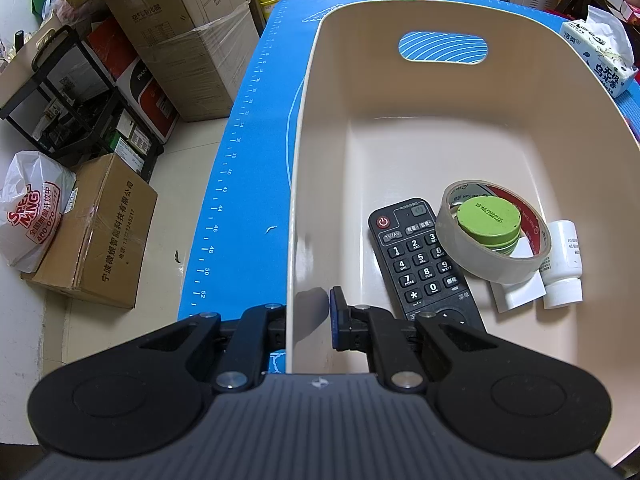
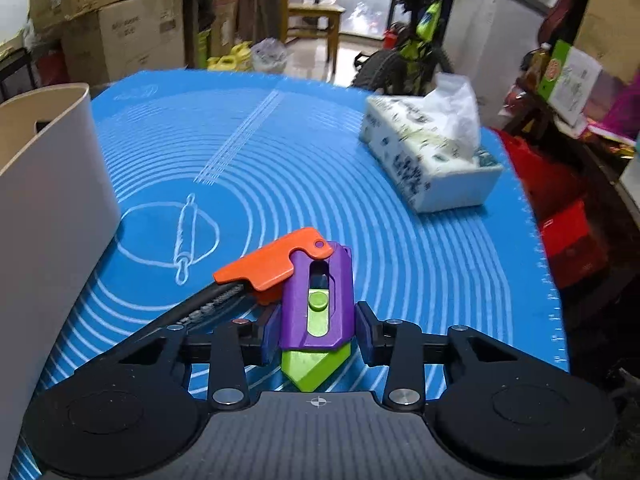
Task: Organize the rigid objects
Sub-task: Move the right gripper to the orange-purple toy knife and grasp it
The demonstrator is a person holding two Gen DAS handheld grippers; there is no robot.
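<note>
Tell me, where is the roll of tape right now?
In the left wrist view, the roll of tape lies inside the beige bin, leaning over a green-lidded jar, between the black remote control and a white bottle.

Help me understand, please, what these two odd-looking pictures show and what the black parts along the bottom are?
A person holds a two-finger gripper in each hand; a camera on each looks along its fingers. In the left view, the left gripper is shut on the wall of the beige bin, which holds a remote, a tape roll and a white bottle. In the right view, the right gripper straddles a purple toy knife on the blue mat, near a tissue pack.
</note>
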